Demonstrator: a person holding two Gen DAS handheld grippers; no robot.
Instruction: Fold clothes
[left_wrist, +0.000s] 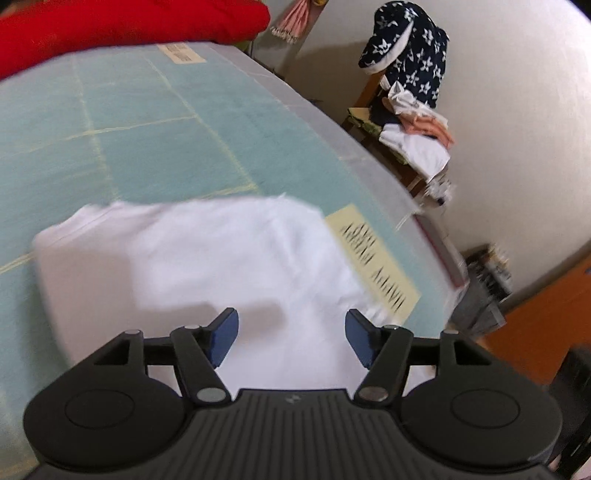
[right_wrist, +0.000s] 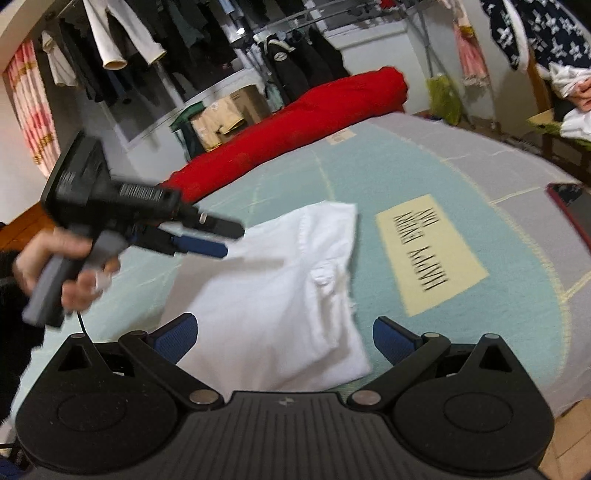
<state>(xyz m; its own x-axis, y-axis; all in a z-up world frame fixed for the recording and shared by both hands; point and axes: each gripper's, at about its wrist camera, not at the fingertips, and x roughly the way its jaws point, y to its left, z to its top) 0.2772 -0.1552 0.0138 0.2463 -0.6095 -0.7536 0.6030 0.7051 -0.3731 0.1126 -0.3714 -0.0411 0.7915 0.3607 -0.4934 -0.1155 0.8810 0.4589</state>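
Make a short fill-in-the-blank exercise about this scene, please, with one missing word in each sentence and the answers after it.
1. The folded garment lying on the bed cover is ____ in colour.
2. The long cushion at the far side of the bed is ____.
3. The left claw holds ____ between its fingers.
4. The dark cloth draped over the chair has a pattern of white ____.

Answers: white; red; nothing; stars
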